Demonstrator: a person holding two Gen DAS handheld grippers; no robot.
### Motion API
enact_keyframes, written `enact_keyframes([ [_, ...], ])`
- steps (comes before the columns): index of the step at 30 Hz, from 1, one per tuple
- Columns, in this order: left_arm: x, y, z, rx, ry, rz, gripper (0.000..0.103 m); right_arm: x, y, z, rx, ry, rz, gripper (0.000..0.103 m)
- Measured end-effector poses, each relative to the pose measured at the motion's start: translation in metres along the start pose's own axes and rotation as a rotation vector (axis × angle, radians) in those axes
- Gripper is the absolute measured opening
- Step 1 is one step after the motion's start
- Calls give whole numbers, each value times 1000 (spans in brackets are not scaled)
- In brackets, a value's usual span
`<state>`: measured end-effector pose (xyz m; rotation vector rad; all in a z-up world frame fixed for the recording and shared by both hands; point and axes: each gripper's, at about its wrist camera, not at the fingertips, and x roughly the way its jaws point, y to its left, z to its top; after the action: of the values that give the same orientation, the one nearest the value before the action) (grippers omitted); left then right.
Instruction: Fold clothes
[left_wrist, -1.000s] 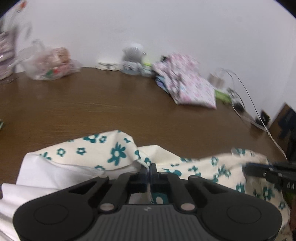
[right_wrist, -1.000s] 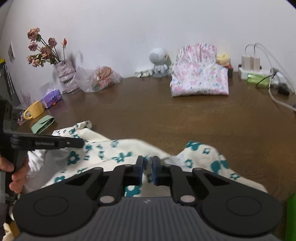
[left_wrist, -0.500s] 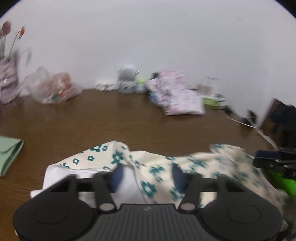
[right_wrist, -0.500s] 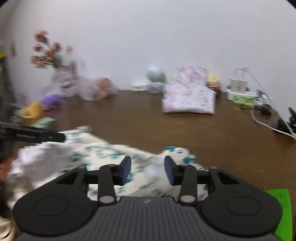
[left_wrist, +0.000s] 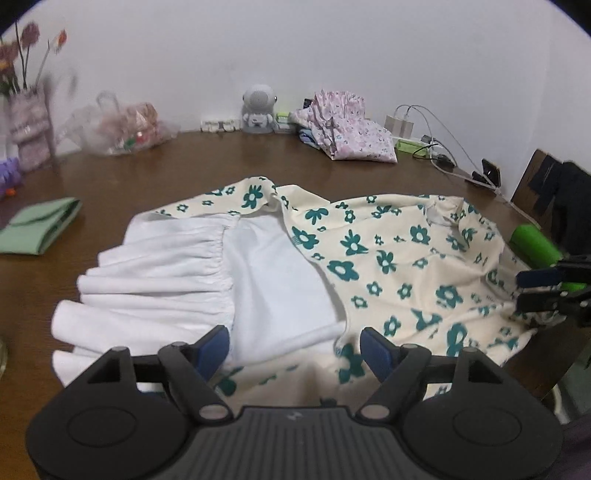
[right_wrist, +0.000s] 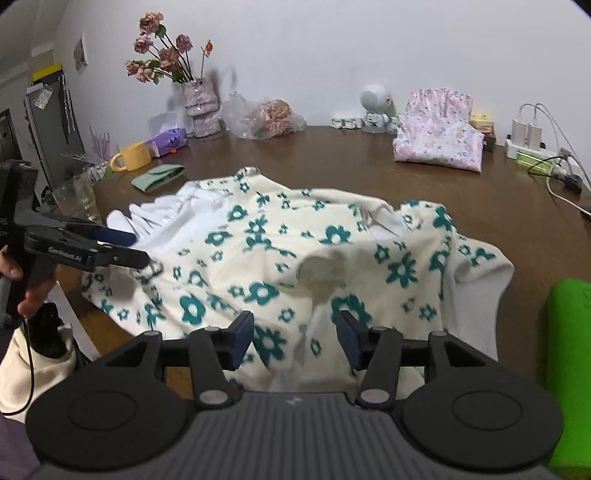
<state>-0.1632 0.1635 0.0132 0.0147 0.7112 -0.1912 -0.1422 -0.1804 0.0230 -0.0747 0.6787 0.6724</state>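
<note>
**Both grippers now letting go of the dress**

The left gripper, clamped on cloth a second ago, is hovering with its fingers spread over the white lining at the near left. The floral dress is lying crumpled on the brown worktop, flatter and more spread than before. At the right, the right gripper is likewise holding its fingers apart, gripping nothing.

A brown wooden table carries the floral dress, folded pink clothes and a yellow mug.
</note>
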Motion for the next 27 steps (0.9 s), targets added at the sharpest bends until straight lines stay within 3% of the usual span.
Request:
enact_keyframes([
  [5, -1, -7, -13, 57, -6, 105, 79, -4, 2, -18, -41, 18, -61, 46],
  [9, -11, -3, -17, 11, -23, 128, 79, -12, 3, -29, -69, 13, -103, 45],
  [16, -30, -14, -12, -14, -93, 117, 79, -35, 3, -30, -55, -64, -84, 45],
  [22, -21, -24, -20, -39, -59, 74, 79, -25, 4, -25, -10, -80, -23, 44],
  [24, -18, -25, -24, -48, -48, 68, 78, -17, 5, -26, -2, -62, -12, 37],
  [25, -17, -26, -25, -44, -42, 72, 73, -13, 5, -27, 0, -52, -6, 31],
  [27, -16, -28, -27, -24, -35, 106, 48, -7, 7, -29, -1, -34, 6, 19],
])
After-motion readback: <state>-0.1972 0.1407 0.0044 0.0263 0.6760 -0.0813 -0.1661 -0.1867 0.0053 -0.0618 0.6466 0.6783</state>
